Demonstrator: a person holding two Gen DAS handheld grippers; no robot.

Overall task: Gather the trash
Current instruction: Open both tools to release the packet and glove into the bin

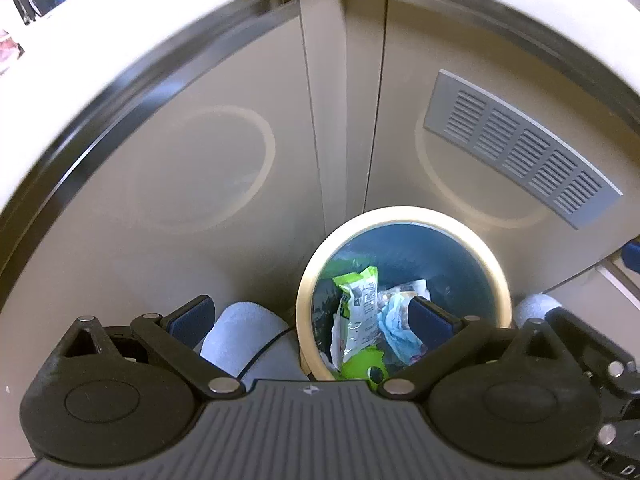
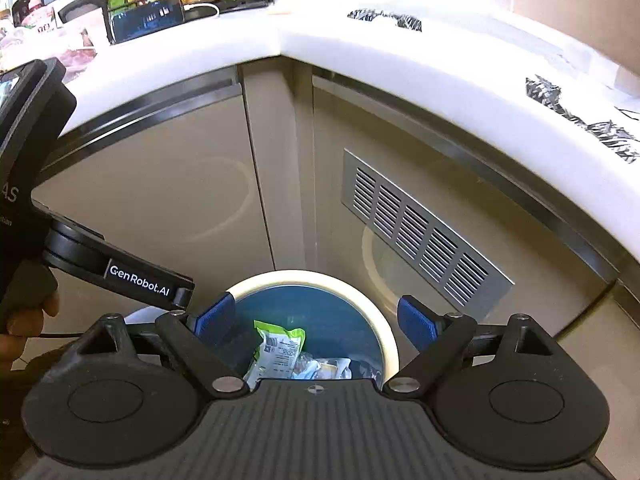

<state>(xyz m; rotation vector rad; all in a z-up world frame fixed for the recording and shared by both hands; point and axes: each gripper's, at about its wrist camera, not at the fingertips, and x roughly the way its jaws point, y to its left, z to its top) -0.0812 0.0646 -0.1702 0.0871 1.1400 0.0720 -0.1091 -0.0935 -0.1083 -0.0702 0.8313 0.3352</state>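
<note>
Both grippers, left and right, held wide apart, empty, above bin. Wrappers already inside. Foil scraps left on counter; could be missed.

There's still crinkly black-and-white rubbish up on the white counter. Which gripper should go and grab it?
Probably the right gripper. Both have open, empty jaws above the round cream-rimmed bin, but the crumpled black-and-white wrappers on the white countertop lie along its right side, showing only in the right view. The left gripper sits further left.
</note>
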